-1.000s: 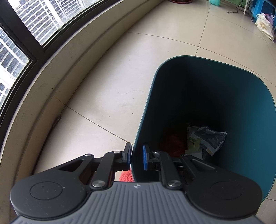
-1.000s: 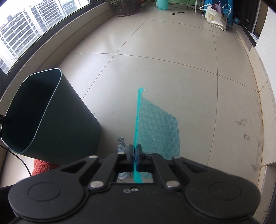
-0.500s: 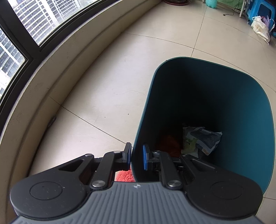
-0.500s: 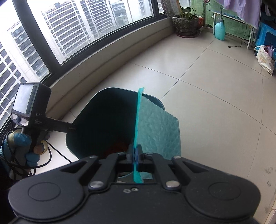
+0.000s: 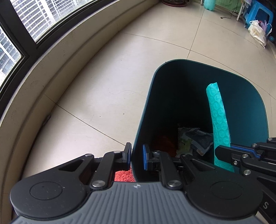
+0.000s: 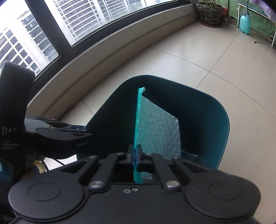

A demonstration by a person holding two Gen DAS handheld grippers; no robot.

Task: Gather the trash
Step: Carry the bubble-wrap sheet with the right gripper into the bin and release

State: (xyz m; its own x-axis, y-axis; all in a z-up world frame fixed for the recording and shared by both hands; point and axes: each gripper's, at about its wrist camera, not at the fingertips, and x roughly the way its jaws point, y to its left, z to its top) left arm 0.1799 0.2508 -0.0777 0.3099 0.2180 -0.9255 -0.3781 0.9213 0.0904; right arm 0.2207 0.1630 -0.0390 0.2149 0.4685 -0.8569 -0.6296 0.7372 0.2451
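A dark teal trash bin (image 5: 245, 110) stands tilted on the tiled floor. My left gripper (image 5: 136, 156) is shut on the bin's near wall, one finger outside and one inside. My right gripper (image 6: 135, 154) is shut on a teal bubble-wrap mailer (image 6: 155, 127) and holds it over the bin's mouth (image 6: 222, 124). The mailer also shows in the left wrist view (image 5: 218, 118), reaching down into the bin. Crumpled wrappers (image 5: 195, 139) and something red lie at the bin's bottom.
A curved low wall (image 5: 57, 56) under windows runs along the left. A red fluffy cloth (image 5: 123, 175) lies by the bin's base. A plant pot (image 6: 209, 13), a teal bottle (image 6: 245, 22), a blue stool (image 5: 258, 15) and a white bag (image 5: 257, 31) stand far off.
My right gripper has carried the mailer from over the floor to the bin, and it now hangs inside the bin's mouth. My left gripper keeps its hold on the bin wall.
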